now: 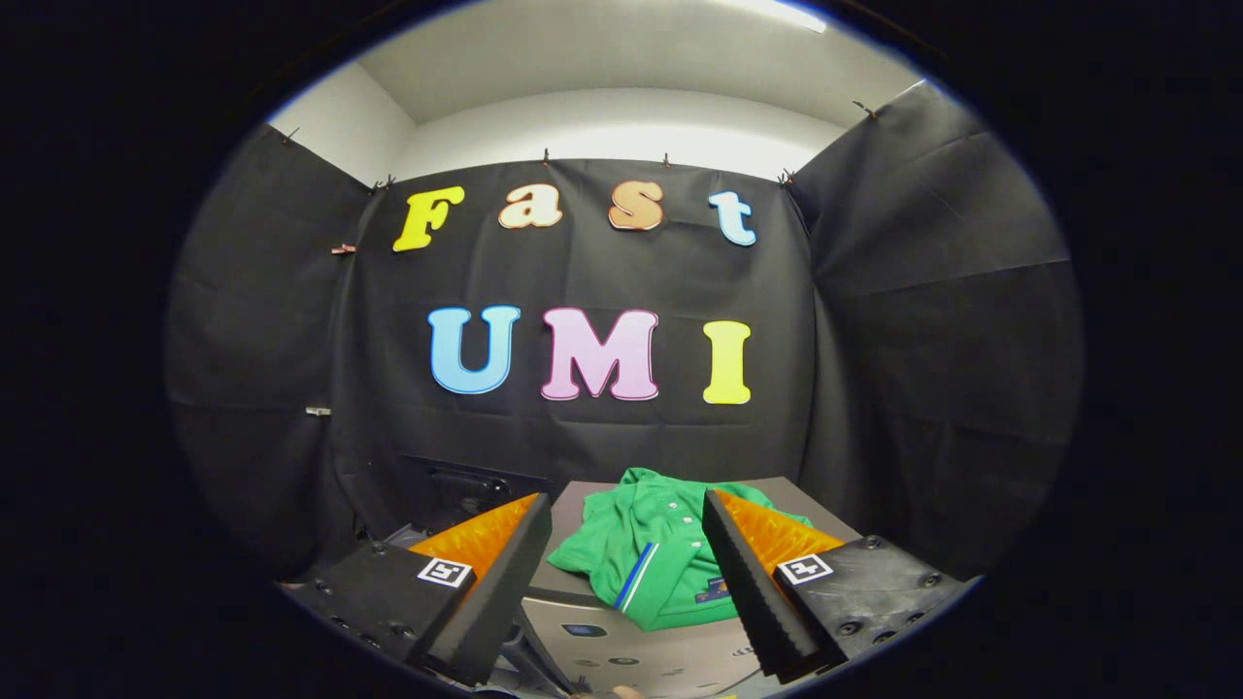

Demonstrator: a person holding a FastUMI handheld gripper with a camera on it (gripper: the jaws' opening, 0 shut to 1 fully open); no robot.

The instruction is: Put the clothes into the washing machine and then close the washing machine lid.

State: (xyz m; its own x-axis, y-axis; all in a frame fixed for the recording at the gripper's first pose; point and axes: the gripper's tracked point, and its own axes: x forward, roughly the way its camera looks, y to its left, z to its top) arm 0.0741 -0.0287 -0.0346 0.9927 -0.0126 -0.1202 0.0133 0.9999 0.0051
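Hovering wide open, gripper (626, 544) is framing crumpled green polo shirt (646, 558) lying atop grey washing machine (621, 646), nothing loaded yet

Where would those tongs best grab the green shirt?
Probably the bunched middle of the shirt, coming straight down from above. It lies crumpled on the washer, so raised folds give the open tongs something to pinch.

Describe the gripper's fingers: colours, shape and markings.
The gripper has two black wedge-shaped fingers with serrated inner edges and ridged orange side panels. Each black base carries a small white square tag with a black pattern, plus dark screws.
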